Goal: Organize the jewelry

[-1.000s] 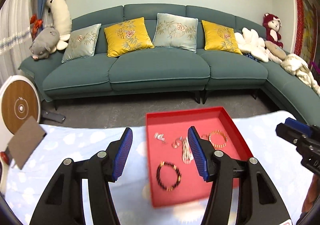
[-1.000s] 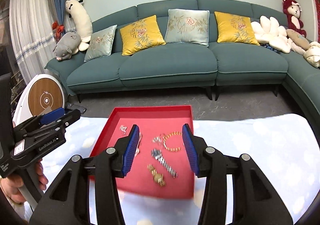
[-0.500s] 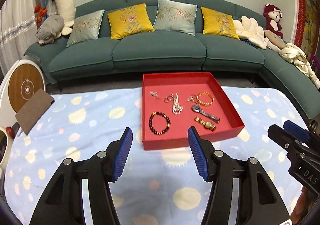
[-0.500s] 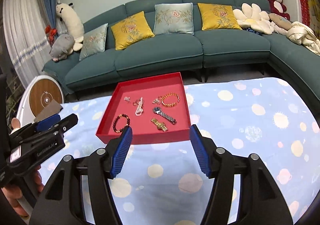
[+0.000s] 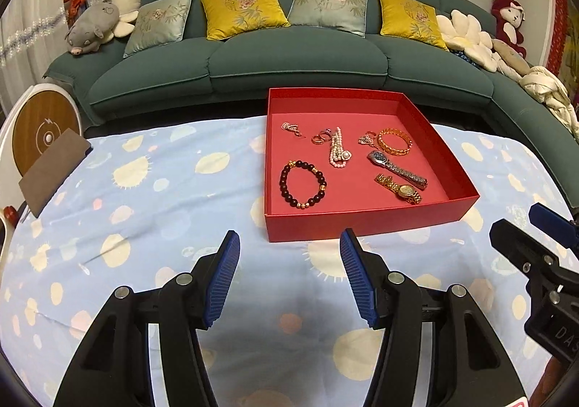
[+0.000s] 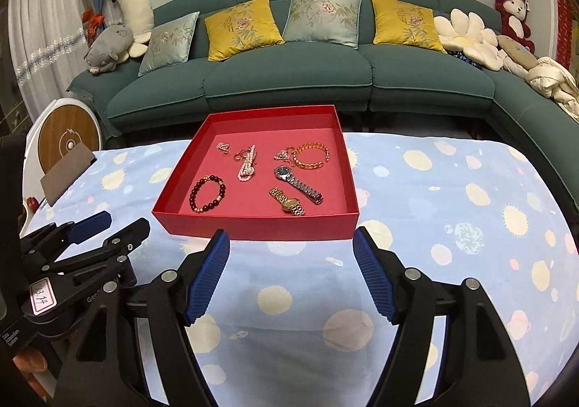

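the jewelry is lying loose in the red tray (image 5: 362,222) on the dotted cloth (image 5: 144,189): a dark bead bracelet (image 5: 303,183), pearl strand (image 5: 337,150), gold chain bracelet (image 5: 394,141), two watches. light, slippery, limp pieces, probably best pinched across a band. left gripper (image 5: 289,276) and right gripper (image 6: 291,271) are hovering short of the tray, empty, the right's jaws having just been spreading.

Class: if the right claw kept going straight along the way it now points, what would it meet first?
Probably the near wall of the red tray, though the spotted cloth may come first; depth is unclear.
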### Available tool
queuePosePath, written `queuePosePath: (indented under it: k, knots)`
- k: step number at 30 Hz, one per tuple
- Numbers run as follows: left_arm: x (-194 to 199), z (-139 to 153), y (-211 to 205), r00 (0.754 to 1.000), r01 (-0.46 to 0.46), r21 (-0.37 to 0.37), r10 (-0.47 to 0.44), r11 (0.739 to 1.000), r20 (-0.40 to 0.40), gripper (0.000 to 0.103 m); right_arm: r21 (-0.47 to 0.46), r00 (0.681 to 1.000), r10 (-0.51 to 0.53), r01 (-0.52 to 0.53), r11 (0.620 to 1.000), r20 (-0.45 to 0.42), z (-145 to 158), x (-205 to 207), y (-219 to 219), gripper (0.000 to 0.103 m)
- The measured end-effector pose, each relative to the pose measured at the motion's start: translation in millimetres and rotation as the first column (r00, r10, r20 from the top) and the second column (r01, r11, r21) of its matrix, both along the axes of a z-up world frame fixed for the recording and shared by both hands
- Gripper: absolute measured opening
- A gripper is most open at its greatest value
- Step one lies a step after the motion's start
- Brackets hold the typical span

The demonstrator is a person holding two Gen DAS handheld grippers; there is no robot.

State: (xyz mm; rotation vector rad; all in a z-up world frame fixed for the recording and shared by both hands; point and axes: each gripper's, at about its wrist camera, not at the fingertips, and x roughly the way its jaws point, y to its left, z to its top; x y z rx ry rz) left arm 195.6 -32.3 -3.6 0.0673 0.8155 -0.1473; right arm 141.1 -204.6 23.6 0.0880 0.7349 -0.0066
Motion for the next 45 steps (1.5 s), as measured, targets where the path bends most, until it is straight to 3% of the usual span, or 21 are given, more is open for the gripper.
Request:
queuePosePath:
  k: [8,22,45]
  knots:
    - [5.1,-13.1,4.5,1.0,0.011,0.015,-0.01,1.0,-0.011,0.056,-0.03,1.0,-0.005,0.004,1.0,-0.017,-13.7,6.5,12.6,0.071]
    - [-9.8,4.2,-4.9,0.997,0.014,0.008,-0.014,1.0,0.074,0.062,-0.037,1.0,-0.017,0.017,0.999,0.001,-14.2,4.2,19.9,0.071]
    - [-13.1,4.2,-3.5,0.996,-0.011,0.027,0.008,1.0,0.09,0.062,-0.044,1.0,-0.015,0.015,0.999,-0.002,-17.3,1.5,26.0,0.072]
